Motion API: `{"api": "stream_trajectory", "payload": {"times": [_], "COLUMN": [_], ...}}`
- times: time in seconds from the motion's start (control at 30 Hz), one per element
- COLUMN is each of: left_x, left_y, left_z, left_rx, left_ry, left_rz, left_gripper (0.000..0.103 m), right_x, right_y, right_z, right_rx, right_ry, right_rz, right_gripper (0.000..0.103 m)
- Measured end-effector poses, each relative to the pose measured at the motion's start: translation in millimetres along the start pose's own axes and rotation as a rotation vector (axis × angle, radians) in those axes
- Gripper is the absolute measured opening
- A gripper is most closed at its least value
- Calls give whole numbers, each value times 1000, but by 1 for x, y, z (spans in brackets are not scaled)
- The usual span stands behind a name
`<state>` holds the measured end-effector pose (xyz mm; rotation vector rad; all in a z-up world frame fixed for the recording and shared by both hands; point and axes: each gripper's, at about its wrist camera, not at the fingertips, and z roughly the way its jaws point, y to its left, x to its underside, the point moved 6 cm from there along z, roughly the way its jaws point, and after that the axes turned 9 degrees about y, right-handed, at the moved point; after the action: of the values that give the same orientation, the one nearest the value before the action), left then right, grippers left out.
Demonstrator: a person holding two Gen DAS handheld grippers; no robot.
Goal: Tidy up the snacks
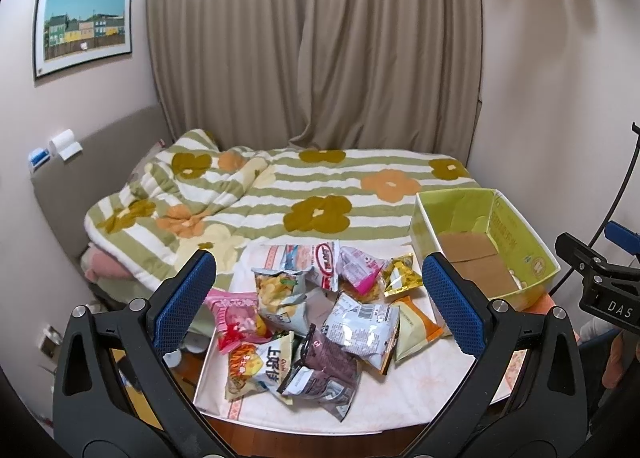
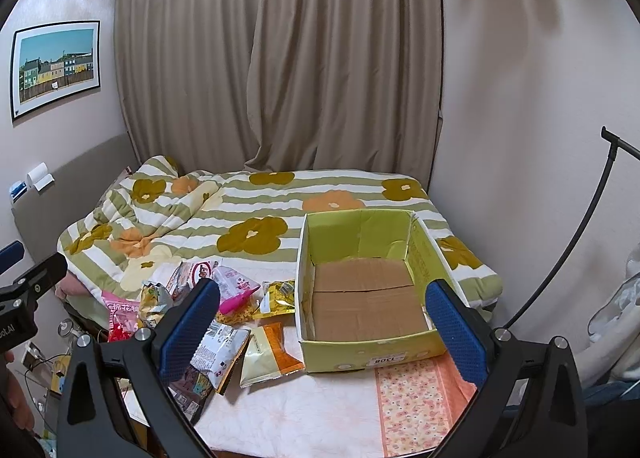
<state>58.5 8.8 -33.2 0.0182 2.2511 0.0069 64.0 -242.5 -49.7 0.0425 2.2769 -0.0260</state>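
Observation:
Several snack bags (image 1: 316, 314) lie in a loose pile on a small table covered by a pale cloth (image 1: 392, 398). A green cardboard box (image 1: 532, 242), empty with a brown floor, stands to the pile's right. My left gripper (image 1: 320, 306) is open and empty, held above the pile. In the right wrist view the box (image 2: 360, 354) is straight ahead and the snack pile (image 2: 224, 322) is to the left. My right gripper (image 2: 324, 326) is open and empty, above the box's near wall. The right gripper also shows at the left wrist view's right edge (image 1: 600, 282).
A bed with a green-striped flower blanket (image 1: 304, 194) lies right behind the table. Beige curtains (image 1: 312, 42) hang beyond it. A framed picture (image 1: 82, 28) hangs on the left wall. A black cable stand (image 2: 576, 234) rises at the right. Clutter sits on the floor at the left.

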Motion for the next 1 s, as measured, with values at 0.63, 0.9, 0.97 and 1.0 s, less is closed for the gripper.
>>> {"api": "stream_trajectory", "payload": {"times": [0.63,0.9,0.97,1.0], "left_x": [3,3,4,4], "left_y": [5,4,4,4], "left_z": [1,-1,-1,-1], "left_rx": [-39,-43,-47,-47], "left_ry": [-14,-25,-24,-26], "left_rz": [1,10,10,11], "left_gripper": [103,103,103,103], "right_x": [5,6,6,6], "right_y": [16,18,20,19], "right_z": [8,8,7,7], "right_rx": [-1,-9,-8,-6], "right_ry": [14,15,15,14], "right_rz": [-11,-2,-1,-4], "right_gripper": [102,102,102,102]}}
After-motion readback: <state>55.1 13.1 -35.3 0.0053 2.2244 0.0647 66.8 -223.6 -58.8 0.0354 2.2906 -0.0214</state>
